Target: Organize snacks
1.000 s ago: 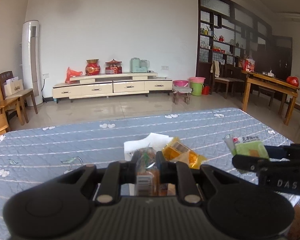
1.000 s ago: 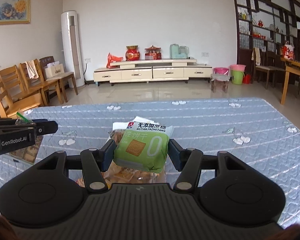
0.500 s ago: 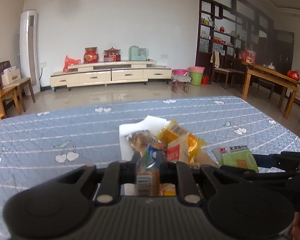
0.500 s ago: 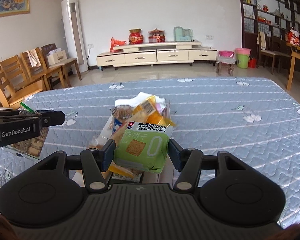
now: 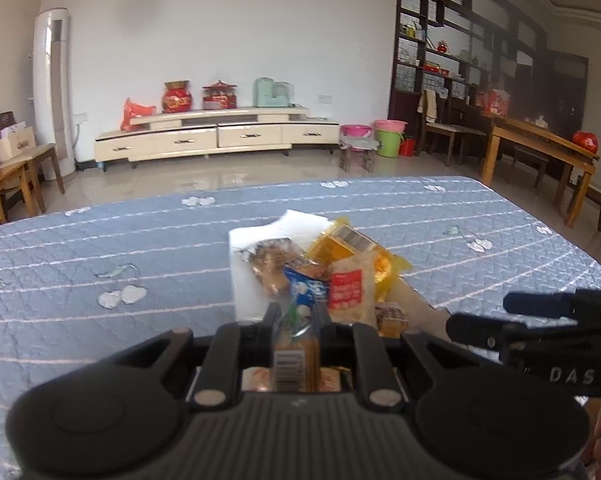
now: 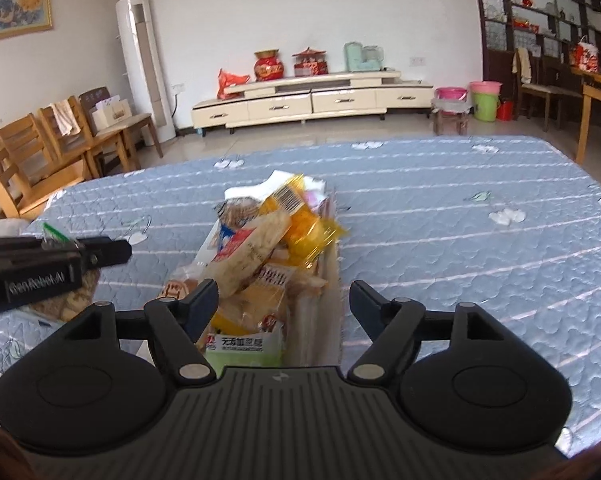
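A pale box [image 6: 328, 280] full of snack packets stands on the blue quilted table [image 6: 460, 240]. My right gripper [image 6: 282, 300] is open just above its near end; the green biscuit packet [image 6: 242, 350] lies in the box below it. My left gripper [image 5: 296, 316] is shut on a clear snack packet with a barcode [image 5: 294, 360], held over the near side of the box. A red-and-white packet [image 5: 346, 294] and a yellow packet [image 5: 352, 248] top the pile. The right gripper's fingers [image 5: 500, 330] show at the right in the left wrist view.
A white sheet [image 5: 260, 240] lies under the far end of the box. The left gripper [image 6: 48, 264] shows at the left in the right wrist view, over another snack packet [image 6: 68, 300]. Wooden chairs [image 6: 32, 160] stand beyond the table's left edge.
My right gripper has opened and let the green biscuit packet drop into the box. Both grippers have moved forward and down over the box. The left gripper still holds its packet.
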The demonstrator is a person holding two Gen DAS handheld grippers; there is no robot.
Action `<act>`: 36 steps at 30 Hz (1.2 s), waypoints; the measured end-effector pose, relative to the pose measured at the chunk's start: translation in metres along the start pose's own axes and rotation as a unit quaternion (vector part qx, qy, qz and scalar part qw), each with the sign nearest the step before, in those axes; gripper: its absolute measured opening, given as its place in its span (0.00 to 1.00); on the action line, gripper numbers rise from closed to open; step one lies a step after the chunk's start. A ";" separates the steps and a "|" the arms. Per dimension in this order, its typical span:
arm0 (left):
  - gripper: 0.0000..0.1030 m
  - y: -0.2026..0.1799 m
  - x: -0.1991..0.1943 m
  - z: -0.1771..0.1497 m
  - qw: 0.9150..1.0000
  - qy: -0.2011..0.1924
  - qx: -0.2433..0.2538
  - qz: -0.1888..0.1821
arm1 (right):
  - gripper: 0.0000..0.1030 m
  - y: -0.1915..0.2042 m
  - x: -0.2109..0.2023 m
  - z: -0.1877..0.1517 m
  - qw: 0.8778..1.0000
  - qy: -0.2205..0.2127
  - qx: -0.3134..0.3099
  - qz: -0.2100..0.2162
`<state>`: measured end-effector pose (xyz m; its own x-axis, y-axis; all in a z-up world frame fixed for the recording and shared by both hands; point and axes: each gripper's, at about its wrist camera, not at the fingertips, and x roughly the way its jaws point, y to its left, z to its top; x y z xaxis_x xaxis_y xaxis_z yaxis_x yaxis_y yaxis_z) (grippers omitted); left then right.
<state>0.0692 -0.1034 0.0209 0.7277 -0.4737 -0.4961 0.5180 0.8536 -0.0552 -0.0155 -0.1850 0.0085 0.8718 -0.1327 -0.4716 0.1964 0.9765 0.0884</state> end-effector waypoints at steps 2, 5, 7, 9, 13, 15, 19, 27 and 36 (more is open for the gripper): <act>0.14 -0.002 0.003 -0.001 1.000 0.005 -0.007 -0.016 | 0.91 0.002 -0.005 -0.001 1.000 -0.007 -0.007 -0.005; 0.15 -0.003 0.012 -0.005 0.999 0.015 -0.011 -0.026 | 0.93 0.008 -0.008 -0.001 1.000 -0.012 -0.018 -0.009; 0.21 0.002 0.016 -0.007 0.999 0.024 -0.030 -0.028 | 0.94 0.009 -0.009 -0.003 1.000 -0.013 -0.020 -0.008; 0.36 0.008 0.016 -0.008 0.999 0.024 -0.040 -0.027 | 0.95 0.011 -0.011 -0.003 1.000 -0.015 -0.020 -0.009; 0.40 0.014 0.008 -0.003 0.999 0.015 -0.046 -0.016 | 0.98 0.005 -0.014 -0.004 1.000 -0.022 -0.019 -0.008; 0.44 0.015 0.001 -0.001 0.999 0.010 -0.044 -0.008 | 0.99 0.003 -0.013 -0.002 0.999 -0.026 -0.021 -0.008; 0.67 0.015 -0.017 0.001 0.999 -0.003 -0.034 0.021 | 1.00 0.007 -0.018 0.000 0.999 -0.033 -0.037 -0.019; 0.99 0.018 -0.056 -0.006 0.995 -0.006 -0.026 0.092 | 1.00 0.012 -0.033 -0.012 0.998 -0.024 -0.058 -0.026; 0.99 -0.003 -0.068 -0.044 0.990 0.028 -0.011 0.140 | 1.00 0.017 -0.044 -0.041 0.997 0.010 -0.068 -0.037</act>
<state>-0.0022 -0.0642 0.0167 0.8152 -0.2060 -0.5413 0.2896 0.9544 0.0728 -0.0687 -0.1560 -0.0049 0.8481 -0.2039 -0.4890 0.1965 0.9782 -0.0670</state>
